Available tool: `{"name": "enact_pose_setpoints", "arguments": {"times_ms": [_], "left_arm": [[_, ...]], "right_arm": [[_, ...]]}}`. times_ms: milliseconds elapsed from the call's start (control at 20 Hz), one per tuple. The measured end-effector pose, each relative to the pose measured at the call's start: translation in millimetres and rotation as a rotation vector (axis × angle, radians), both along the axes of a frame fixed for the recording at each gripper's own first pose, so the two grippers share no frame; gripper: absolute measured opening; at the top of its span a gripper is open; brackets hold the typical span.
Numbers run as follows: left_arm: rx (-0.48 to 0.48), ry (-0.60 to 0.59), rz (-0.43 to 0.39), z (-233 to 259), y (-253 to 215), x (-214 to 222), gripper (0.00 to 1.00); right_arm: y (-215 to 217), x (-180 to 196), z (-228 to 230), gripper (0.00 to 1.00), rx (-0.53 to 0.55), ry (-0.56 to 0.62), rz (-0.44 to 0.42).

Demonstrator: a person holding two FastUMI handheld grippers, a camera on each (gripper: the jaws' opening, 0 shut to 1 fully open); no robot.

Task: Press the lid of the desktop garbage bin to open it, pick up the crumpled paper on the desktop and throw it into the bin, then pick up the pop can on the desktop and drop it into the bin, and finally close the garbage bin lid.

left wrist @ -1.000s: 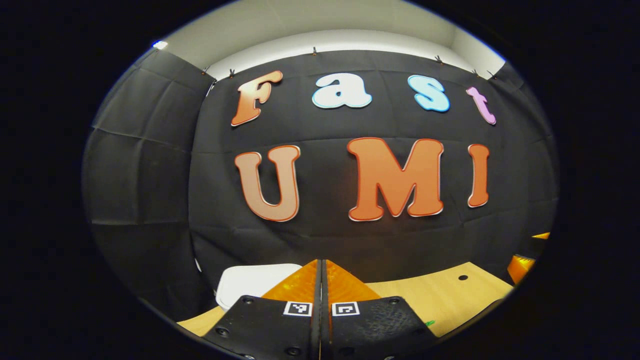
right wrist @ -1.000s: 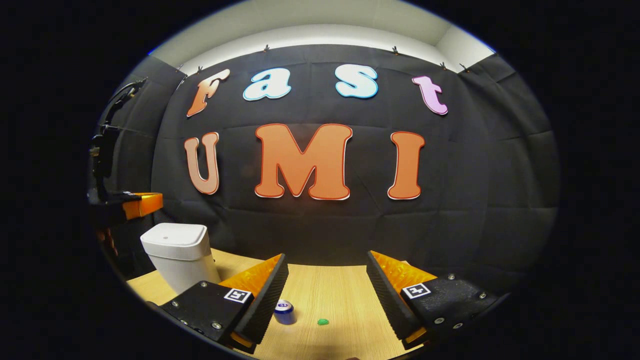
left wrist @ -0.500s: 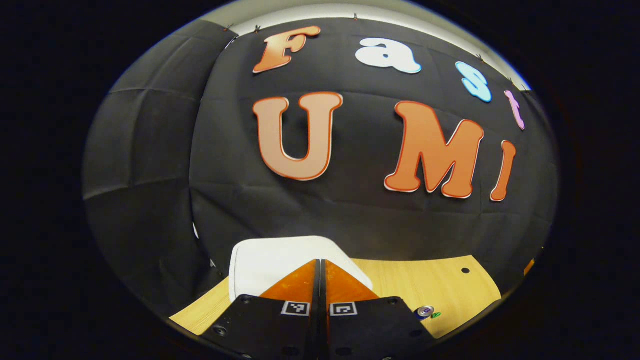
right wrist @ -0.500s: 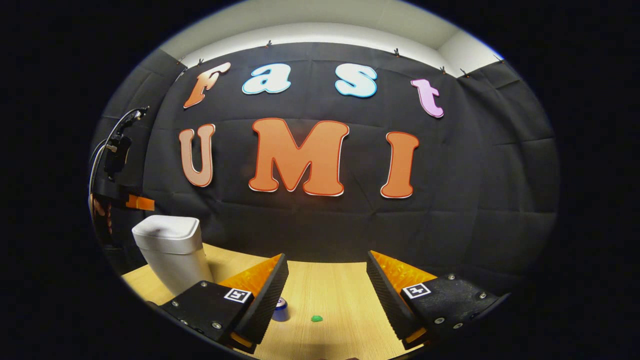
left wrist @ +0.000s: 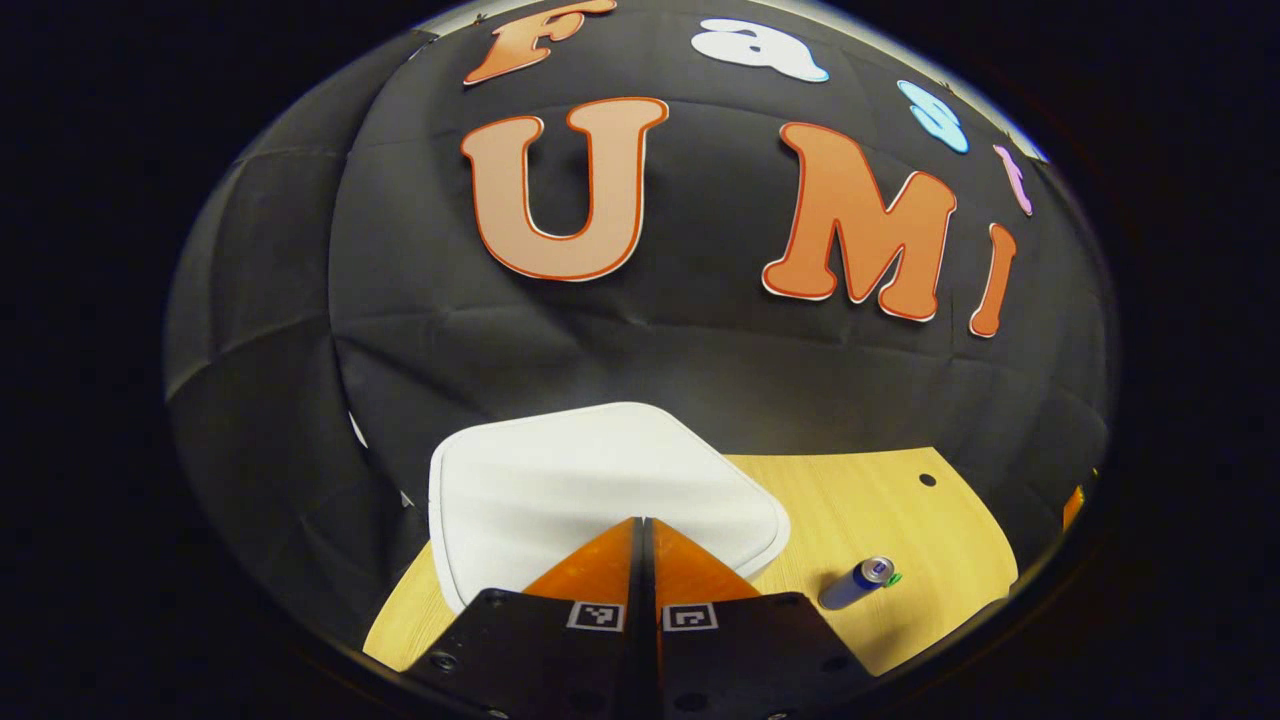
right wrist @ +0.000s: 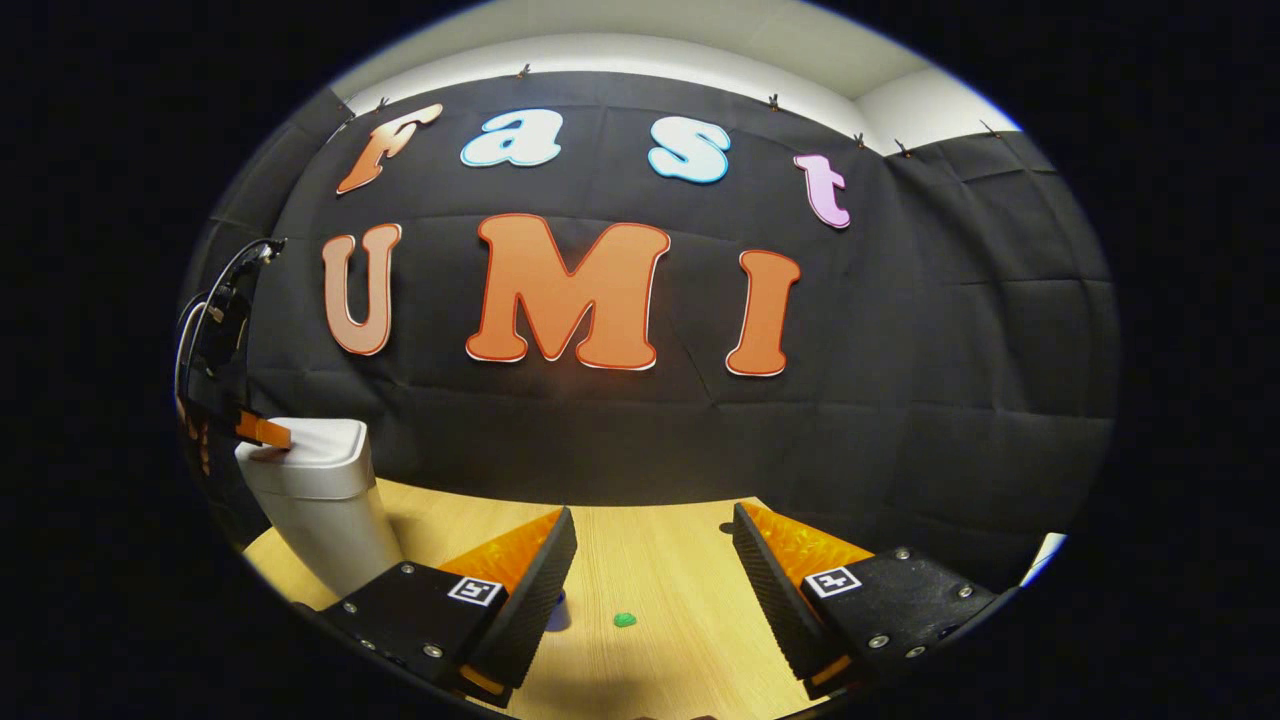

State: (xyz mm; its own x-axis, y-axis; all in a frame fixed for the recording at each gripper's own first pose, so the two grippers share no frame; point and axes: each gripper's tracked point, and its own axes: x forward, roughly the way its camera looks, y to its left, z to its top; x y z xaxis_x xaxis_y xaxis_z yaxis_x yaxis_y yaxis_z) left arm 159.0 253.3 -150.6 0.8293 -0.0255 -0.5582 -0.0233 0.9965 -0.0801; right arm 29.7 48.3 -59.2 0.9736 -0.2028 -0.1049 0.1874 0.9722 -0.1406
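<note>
Left gripper view: the left gripper (left wrist: 642, 530) has its two fingers pressed together with no gap and nothing held between them. The joined tips sit over the near part of the white bin lid (left wrist: 600, 480), which is down flat; contact with the lid cannot be confirmed from this view. In the right gripper view the same tips appear at the left edge of the lid top (right wrist: 305, 445), touching or just above it.

The garbage bin (right wrist: 320, 520) stands upright near the back left corner of the wooden desktop (left wrist: 900, 520), close to the black cloth wall (left wrist: 650, 360). The desktop to the right of the bin is bare up to its curved far edge, where a small dark hole (left wrist: 927, 480) sits.

The pop can (left wrist: 857, 584) lies on its side well right of the bin. Its long axis runs diagonally, with the silver top end pointing away and to the right. A small green item (left wrist: 892, 578) lies just beside that end.

Right gripper view: the right gripper (right wrist: 650, 560) is wide open and holds nothing, hovering over the desktop. The green item (right wrist: 624, 620) lies between its fingers; the can is partly hidden behind its left finger (right wrist: 520, 580).
</note>
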Motion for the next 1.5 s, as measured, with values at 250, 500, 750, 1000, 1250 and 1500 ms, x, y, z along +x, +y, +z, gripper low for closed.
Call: {"name": "enact_pose_setpoints", "arguments": {"times_ms": [250,500,750,1000,1250,1500], "left_arm": [[0.014,0.032,0.037,-2,-5,-14,0.00],[0.031,-0.017,0.106,11,-7,-10,0.00],[0.148,-0.234,0.193,78,-1,-10,0.00],[0.153,-0.330,0.204,110,-27,-28,0.02],[0.145,-0.414,0.181,136,-56,-40,0.30],[0.148,-0.456,0.153,151,-83,-53,0.52]], "right_arm": [[-7,14,-10,0.94,0.027,0.025,0.038],[-27,33,-16,0.94,0.052,0.034,0.110],[-45,44,-34,0.94,0.068,0.070,0.146],[-47,50,-54,0.94,0.053,0.098,0.188],[-46,57,-82,0.94,0.060,0.142,0.220],[-42,70,-123,0.94,0.069,0.209,0.245]]}}
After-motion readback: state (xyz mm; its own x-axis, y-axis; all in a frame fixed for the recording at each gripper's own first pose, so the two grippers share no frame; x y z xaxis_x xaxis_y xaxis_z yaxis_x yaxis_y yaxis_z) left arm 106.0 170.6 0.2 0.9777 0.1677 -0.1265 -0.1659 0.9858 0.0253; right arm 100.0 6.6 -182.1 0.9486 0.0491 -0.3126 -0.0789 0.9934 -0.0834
